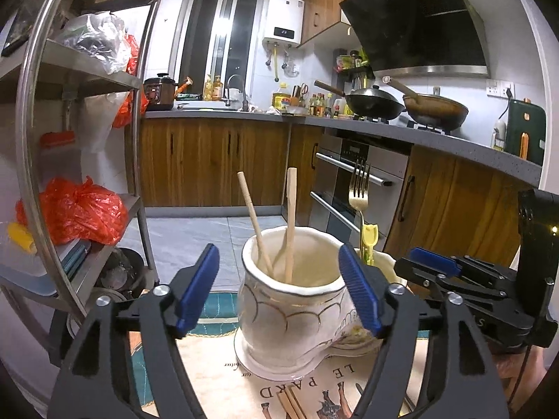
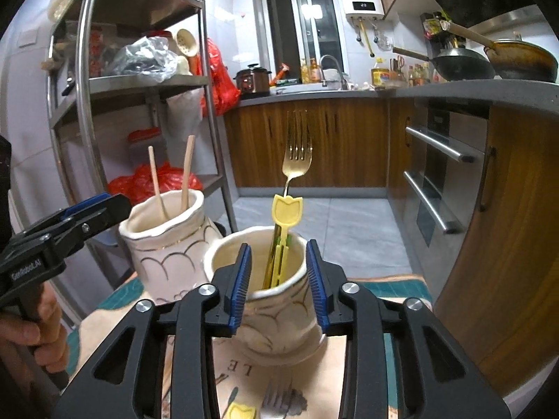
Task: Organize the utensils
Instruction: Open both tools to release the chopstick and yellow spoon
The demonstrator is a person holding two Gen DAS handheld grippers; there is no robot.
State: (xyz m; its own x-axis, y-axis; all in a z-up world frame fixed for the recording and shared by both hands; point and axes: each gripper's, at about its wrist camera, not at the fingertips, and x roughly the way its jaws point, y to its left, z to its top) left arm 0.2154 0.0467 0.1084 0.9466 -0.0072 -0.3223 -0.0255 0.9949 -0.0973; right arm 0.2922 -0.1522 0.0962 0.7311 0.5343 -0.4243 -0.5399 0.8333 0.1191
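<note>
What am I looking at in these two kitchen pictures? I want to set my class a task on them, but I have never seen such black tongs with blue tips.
A person holds one two-finger tool in each hand, each with a camera looking along its fingers. The left hand-held gripper is open around a cream holder with two chopsticks. The right hand-held gripper is open around a second holder with a gold fork and a yellow tulip-topped utensil. Both holders stand on a printed mat. Nothing is gripped.
</note>
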